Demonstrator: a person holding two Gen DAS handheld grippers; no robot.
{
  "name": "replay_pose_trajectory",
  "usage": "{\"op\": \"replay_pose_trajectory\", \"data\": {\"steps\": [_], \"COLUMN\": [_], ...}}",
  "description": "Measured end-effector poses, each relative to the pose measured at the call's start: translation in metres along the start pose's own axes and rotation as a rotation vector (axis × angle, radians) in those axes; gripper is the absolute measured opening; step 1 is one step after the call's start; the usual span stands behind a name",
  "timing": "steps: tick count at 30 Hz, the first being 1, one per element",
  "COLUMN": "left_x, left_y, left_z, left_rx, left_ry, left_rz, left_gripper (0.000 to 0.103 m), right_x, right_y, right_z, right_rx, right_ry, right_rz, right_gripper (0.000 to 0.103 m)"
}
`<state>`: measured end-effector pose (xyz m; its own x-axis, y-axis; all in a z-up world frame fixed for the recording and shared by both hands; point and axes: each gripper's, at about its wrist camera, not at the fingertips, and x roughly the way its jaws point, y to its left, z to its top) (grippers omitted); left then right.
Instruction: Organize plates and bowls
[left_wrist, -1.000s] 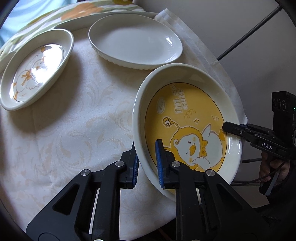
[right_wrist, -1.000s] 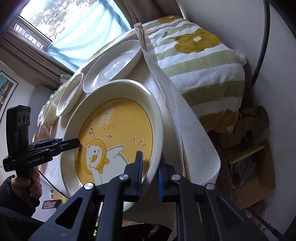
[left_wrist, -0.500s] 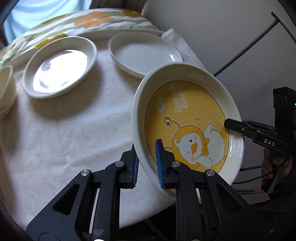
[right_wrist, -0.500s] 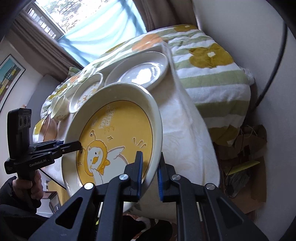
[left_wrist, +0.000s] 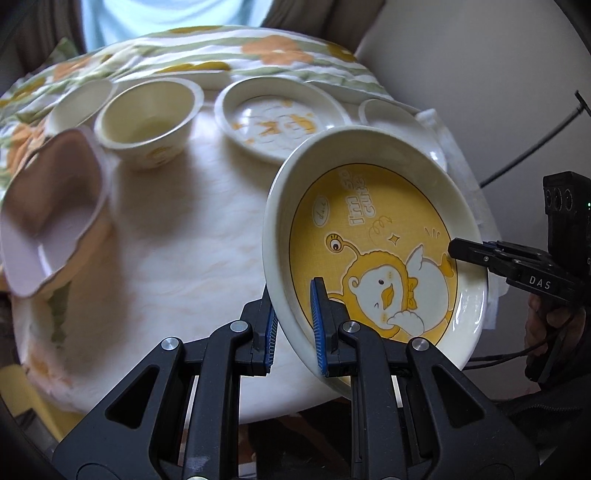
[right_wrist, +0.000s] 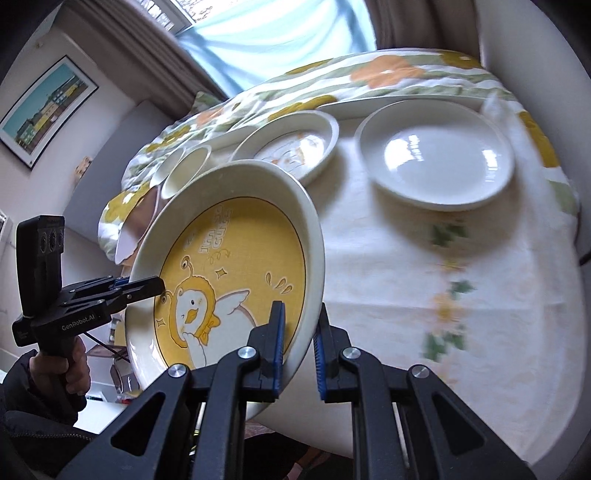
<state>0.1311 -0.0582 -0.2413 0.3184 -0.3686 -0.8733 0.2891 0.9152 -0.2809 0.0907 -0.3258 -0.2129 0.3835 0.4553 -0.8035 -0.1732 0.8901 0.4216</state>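
Together, the left gripper (left_wrist: 293, 326) and right gripper (right_wrist: 298, 345) held the yellow cartoon plate (left_wrist: 373, 254) tilted above the tabletop (left_wrist: 184, 240), each pair of jaws pinching opposite sides of its rim. Behind it on the cloth sat a small printed plate (left_wrist: 277, 122), a plain white plate (right_wrist: 436, 158), a cream bowl (left_wrist: 147, 122) and, blurred, perhaps a pink dish (left_wrist: 48, 218).

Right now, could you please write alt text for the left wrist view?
Both grippers, left and right, clamp opposite rims of a tilted yellow cartoon plate above a clothed table holding bowls and plates.
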Motion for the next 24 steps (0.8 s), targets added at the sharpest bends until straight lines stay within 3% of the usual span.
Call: {"op": "replay_pose_trajectory", "data": {"steps": [12, 24], "left_x": [0.007, 0.014], "left_y": [0.114, 0.142], "left_z": [-0.033, -0.046], "left_rx": [-0.140, -0.136], "left_ry": [0.039, 0.031], "left_rz": [0.032, 0.031], "left_gripper": [0.014, 0.014], "right_x": [0.094, 0.112], "right_y": [0.072, 0.080], "right_z": [0.004, -0.005], "right_rx": [-0.088, -0.103], "right_ry": [0.128, 0.144], "right_rz": [0.040, 0.043], "right_gripper": [0.013, 0.013]}}
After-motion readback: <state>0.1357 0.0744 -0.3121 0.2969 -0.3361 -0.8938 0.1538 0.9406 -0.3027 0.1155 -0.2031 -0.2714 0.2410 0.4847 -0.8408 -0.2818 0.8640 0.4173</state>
